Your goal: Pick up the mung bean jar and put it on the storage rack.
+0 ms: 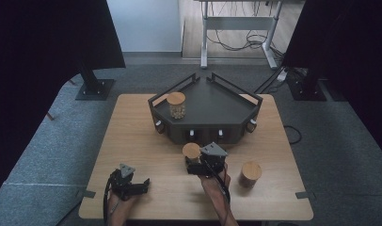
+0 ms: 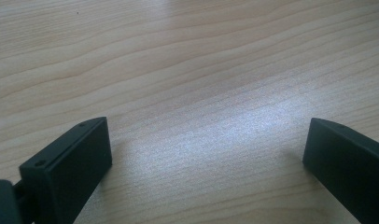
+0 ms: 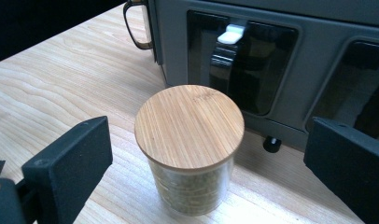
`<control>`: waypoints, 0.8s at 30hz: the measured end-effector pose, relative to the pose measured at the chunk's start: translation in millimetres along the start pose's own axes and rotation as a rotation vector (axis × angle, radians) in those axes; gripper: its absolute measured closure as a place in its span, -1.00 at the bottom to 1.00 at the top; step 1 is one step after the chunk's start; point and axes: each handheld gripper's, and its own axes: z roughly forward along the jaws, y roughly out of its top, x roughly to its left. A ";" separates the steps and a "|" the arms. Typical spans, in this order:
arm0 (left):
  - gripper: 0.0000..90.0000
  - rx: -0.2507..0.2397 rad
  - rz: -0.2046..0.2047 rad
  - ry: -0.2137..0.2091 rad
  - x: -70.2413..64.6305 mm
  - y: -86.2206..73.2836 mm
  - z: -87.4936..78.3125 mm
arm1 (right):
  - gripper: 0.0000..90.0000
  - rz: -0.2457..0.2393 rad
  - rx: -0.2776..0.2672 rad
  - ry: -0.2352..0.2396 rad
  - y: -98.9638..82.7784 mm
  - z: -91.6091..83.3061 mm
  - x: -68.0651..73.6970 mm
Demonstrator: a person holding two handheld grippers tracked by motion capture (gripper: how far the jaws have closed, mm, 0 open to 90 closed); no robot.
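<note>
Item 1: glass jar (image 3: 189, 151) with round bamboo lid, grainy contents, upright on the wooden table (image 1: 132, 141), at 6 o'clock of the dark angular tray unit (image 1: 205, 106), just in front of its drawer face.
Item 2: right gripper (image 3: 206, 163), jaws wide apart, one on either side of the jar, not touching it.
Item 3: left gripper (image 2: 206, 163), at 8 o'clock of the jar, jaws apart over bare tabletop.
Item 4: second jar (image 1: 176, 104), on the tray.
Item 5: third jar (image 1: 250, 174), at 4 o'clock of the first.
</note>
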 end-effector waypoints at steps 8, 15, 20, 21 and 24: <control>-0.98 0.000 0.001 0.000 0.1 0.0 0.0 | -0.98 -0.014 0.006 -0.006 0.7 10.0 6.9; -0.98 0.000 0.000 0.000 0.0 0.0 0.0 | -0.93 -0.012 0.021 -0.023 -3.9 20.3 7.8; -0.98 0.000 0.000 0.000 0.0 0.0 0.0 | -0.90 -0.010 0.041 -0.026 -8.2 29.5 7.3; -0.98 0.000 0.000 0.000 0.0 0.0 0.0 | -0.89 -0.008 0.045 -0.026 -9.3 31.1 7.0; -0.98 0.000 0.000 0.000 0.0 0.0 0.0 | -0.86 -0.007 0.050 -0.025 -11.9 34.8 7.0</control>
